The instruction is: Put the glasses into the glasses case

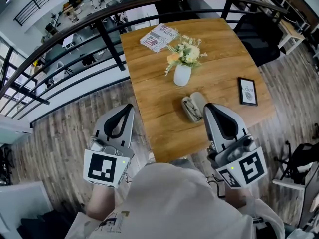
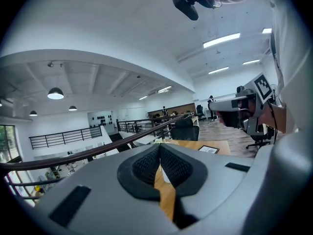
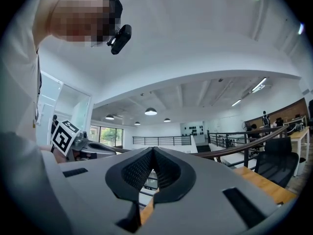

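Note:
A beige glasses case [image 1: 197,103] lies open near the front edge of the wooden table [image 1: 219,59]. The glasses [image 1: 188,108] appear to rest in its left half. My right gripper [image 1: 208,107] is just right of the case, raised, its jaws shut with nothing between them; in its own view the tips [image 3: 153,151] meet. My left gripper [image 1: 128,107] hangs over the floor left of the table, also shut and empty, with its tips [image 2: 160,149] touching. Each gripper view shows the other gripper: the right gripper [image 2: 230,112] and the left gripper [image 3: 93,151].
A white vase of flowers [image 1: 182,73] stands behind the case. A magazine [image 1: 159,37] lies at the far edge, and a framed picture [image 1: 247,91] at the right. A black chair [image 1: 259,39] sits beyond the table's right corner. A dark railing [image 1: 99,24] runs along the left.

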Demonstrator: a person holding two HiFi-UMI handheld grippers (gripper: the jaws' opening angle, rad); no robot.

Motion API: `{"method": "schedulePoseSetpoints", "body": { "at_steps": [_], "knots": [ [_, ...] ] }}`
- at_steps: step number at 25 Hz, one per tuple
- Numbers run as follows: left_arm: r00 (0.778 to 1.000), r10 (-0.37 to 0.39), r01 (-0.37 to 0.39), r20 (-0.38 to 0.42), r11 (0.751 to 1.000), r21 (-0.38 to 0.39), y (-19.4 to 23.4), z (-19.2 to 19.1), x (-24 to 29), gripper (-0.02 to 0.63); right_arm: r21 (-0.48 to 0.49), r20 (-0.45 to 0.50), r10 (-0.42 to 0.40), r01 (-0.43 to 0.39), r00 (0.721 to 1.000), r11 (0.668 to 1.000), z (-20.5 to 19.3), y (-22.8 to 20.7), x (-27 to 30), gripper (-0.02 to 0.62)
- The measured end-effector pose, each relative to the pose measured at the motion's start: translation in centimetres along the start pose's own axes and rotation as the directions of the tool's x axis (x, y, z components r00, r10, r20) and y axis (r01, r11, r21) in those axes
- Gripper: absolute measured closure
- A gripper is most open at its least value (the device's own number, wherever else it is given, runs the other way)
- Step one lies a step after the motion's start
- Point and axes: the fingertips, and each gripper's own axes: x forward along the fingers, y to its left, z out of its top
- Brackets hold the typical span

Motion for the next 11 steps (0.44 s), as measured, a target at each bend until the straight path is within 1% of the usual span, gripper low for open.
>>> {"method": "schedulePoseSetpoints", "body": {
  "at_steps": [3,7,11],
  "knots": [
    [1.0,0.009,-0.01,0.011,1.0,0.023,0.5,-0.4,-0.3,0.589,-0.005,0.0,0.014,-0.014,1.0,1.0,0.2,0.3,0.2,0.569],
    [1.0,0.013,-0.013,0.01,1.0,0.024,0.6,-0.7,-0.2,0.589,-0.02,0.021,0.045,-0.045,0.999,0.999,1.3,0.6,0.3,0.569],
    [1.0,0.016,-0.017,0.013,0.999,0.03,0.7,-0.2,-0.3,0.589,-0.046,0.022,0.06,-0.058,0.998,0.997,1.8,0.8,0.5,0.569]
  ]
}}
